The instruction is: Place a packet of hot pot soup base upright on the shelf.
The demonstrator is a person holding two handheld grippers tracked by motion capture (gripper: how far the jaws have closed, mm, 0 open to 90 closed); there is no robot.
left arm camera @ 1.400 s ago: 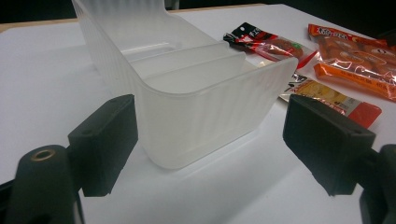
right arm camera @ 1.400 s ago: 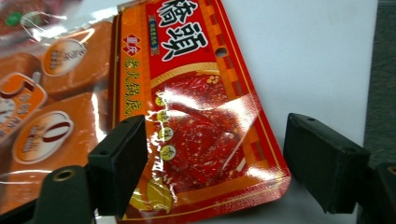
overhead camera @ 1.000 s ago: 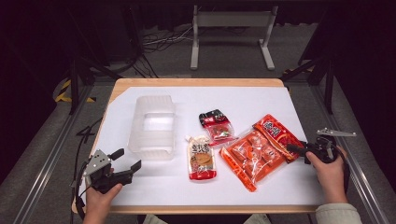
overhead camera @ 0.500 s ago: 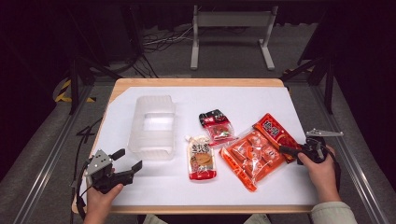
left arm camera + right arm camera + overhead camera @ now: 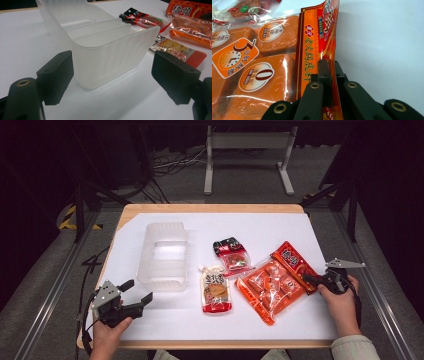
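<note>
A large orange-red packet [image 5: 276, 281] of wrapped blocks lies at the table's right. My right gripper [image 5: 311, 281] has just closed its jaws and is now shut on the packet's red edge strip [image 5: 319, 45], which stands pinched between the pads in the right gripper view. My left gripper [image 5: 137, 291] rests open near the front left corner, its pads [image 5: 56, 75] wide apart and aimed at the near end of a clear plastic bin [image 5: 164, 254], apart from it. The bin [image 5: 100, 47] looks empty.
A small orange sauce pouch [image 5: 216, 289] and a black-red snack packet [image 5: 231, 254] lie between the bin and the large packet. White sheet [image 5: 170, 320] covers the wooden table. Metal stand legs and cables sit on the floor beyond the far edge.
My right gripper slid left onto the large packet's right edge and closed its jaws on it. My left gripper stayed where it was.
</note>
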